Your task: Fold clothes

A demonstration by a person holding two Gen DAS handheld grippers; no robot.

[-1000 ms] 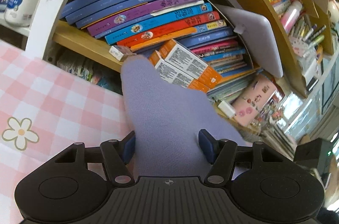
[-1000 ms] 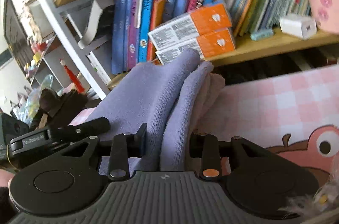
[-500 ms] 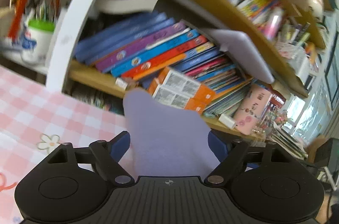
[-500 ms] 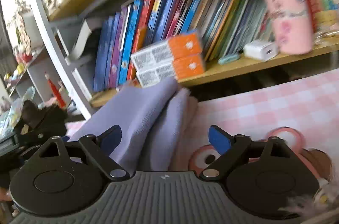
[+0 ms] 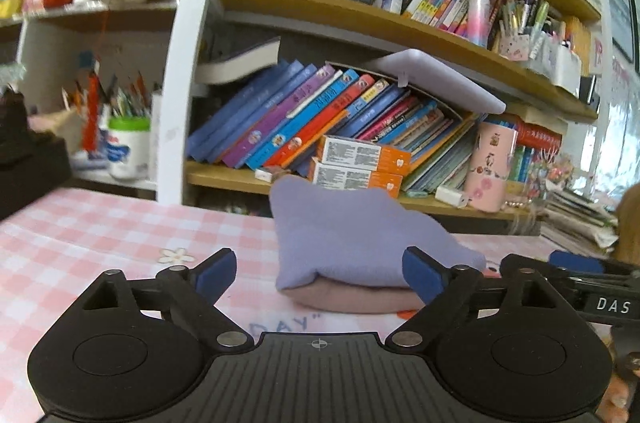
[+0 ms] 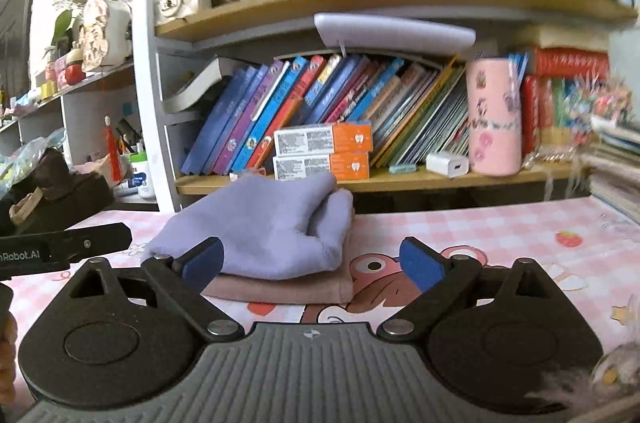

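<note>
Pink-checked cartoon-print table [image 6: 460, 227] is carrying the stack: lilac fleece folded garment [image 6: 264, 231] lying on a dusty-pink folded garment [image 6: 288, 287], in front of the wooden bookshelf [image 6: 400, 179]. Fold looks done; this is the release step. Next move likely calls for a fresh garment. Left tongs [image 5: 319, 269] and right tongs [image 6: 312, 261] are opening wide, clamping nothing, pointing nearly level at the stack.

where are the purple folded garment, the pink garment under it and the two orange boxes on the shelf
purple folded garment [image 6: 264, 223], right wrist view, middle of its top.
pink garment [image 6: 288, 289], right wrist view, front edge.
orange boxes [image 6: 322, 139], right wrist view, upper box's label side.
</note>
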